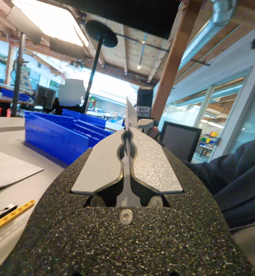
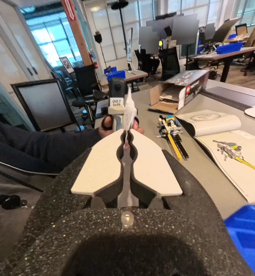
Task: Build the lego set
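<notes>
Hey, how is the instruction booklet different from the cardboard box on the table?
The instruction booklet lies open and flat, nearer the camera, with a drawing of the model on its page. The cardboard box lies on its side farther back, its open end showing a brown inside. The booklet is pale. The box has a dark printed side. Both rest on the grey table, close to the partly built model.

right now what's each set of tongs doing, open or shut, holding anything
Left tongs: shut on the white paper bag.
Right tongs: shut on the same white paper bag, from the opposite side.
</notes>
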Action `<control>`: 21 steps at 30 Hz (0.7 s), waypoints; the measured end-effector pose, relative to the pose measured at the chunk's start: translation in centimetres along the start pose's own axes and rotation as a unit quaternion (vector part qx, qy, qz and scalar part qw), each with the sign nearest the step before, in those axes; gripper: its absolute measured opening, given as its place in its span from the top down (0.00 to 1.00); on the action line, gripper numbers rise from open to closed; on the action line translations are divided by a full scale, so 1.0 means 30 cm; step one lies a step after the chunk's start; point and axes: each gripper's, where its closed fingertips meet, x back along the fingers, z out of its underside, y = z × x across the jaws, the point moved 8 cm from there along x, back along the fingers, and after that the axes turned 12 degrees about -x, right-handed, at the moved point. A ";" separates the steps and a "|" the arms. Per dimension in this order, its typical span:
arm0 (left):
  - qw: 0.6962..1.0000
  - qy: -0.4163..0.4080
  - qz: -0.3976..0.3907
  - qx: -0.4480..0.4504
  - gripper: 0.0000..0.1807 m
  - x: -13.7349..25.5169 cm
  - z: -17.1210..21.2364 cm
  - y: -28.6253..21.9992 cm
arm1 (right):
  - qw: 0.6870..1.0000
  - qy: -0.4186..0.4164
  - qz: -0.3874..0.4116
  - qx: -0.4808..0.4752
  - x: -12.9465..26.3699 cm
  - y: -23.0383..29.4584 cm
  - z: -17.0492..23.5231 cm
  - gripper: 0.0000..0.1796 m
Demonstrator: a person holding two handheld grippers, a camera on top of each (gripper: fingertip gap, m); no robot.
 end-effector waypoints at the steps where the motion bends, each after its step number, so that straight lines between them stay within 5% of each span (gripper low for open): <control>1: 1.000 0.021 -0.008 -0.001 1.00 -0.001 0.002 0.005 | 1.000 0.014 0.014 0.007 0.007 -0.007 0.007 0.98; 5: 0.994 0.100 -0.018 0.027 1.00 0.006 0.003 0.030 | 0.991 0.077 0.091 0.061 0.056 -0.030 0.011 0.87; 11: 0.957 0.271 0.021 0.105 1.00 -0.004 0.064 0.073 | 0.967 0.189 0.109 0.133 0.021 -0.038 -0.028 0.85; 21: 0.925 0.353 0.054 0.131 1.00 -0.022 0.150 0.089 | 0.850 0.428 0.048 0.304 -0.225 -0.078 0.025 0.86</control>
